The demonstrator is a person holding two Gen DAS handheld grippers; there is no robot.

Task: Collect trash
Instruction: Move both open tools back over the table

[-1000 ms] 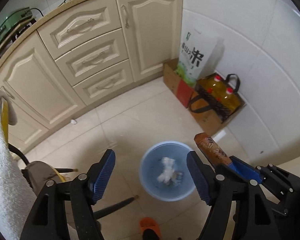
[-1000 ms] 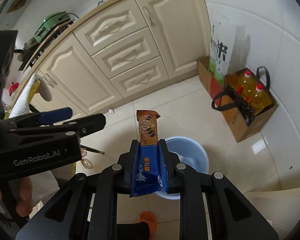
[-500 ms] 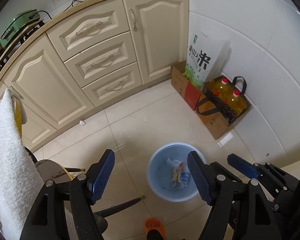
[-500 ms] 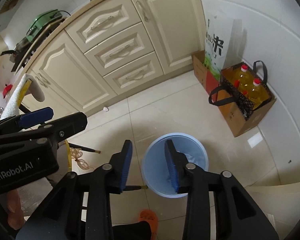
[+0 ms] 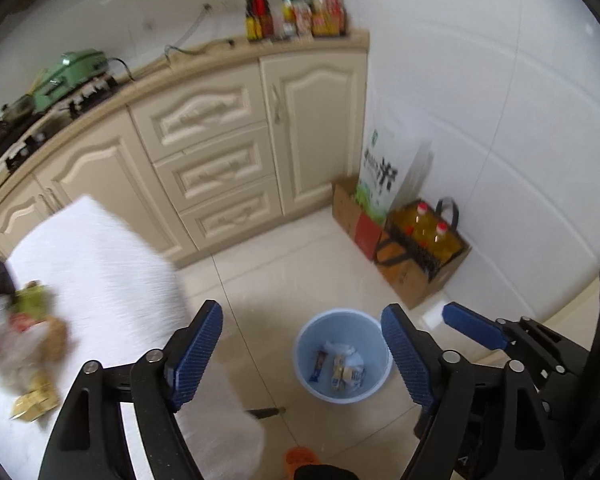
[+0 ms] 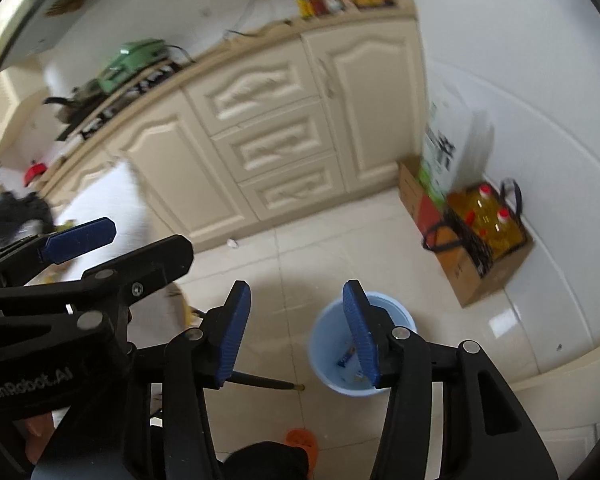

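Observation:
A light blue bin (image 5: 312,332) stands on the tiled floor with a blue snack wrapper (image 5: 318,366) and other wrappers (image 5: 342,368) lying inside. My left gripper (image 5: 301,316) hangs high above it, jaws opening, nothing between them. A white table (image 5: 96,272) at left carries a blurred pile of trash (image 5: 24,344). In the right wrist view my right gripper (image 6: 296,288) is above the bin (image 6: 328,344), jaws opening and empty. The blue wrapper (image 6: 346,356) lies at the bin's bottom. The left gripper's pad (image 6: 80,236) shows at left.
Cream cabinets (image 5: 220,160) line the back, with bottles (image 5: 296,12) and a green appliance (image 5: 72,72) on the counter. A cardboard box with oil bottles (image 5: 424,248) and a rice bag (image 5: 380,176) stand by the right wall. An orange slipper (image 5: 300,458) lies near.
The right gripper let go of the blue and brown wrapper, which now lies in the bin. Both grippers rose and drew back; the table top with trash came into the left view.

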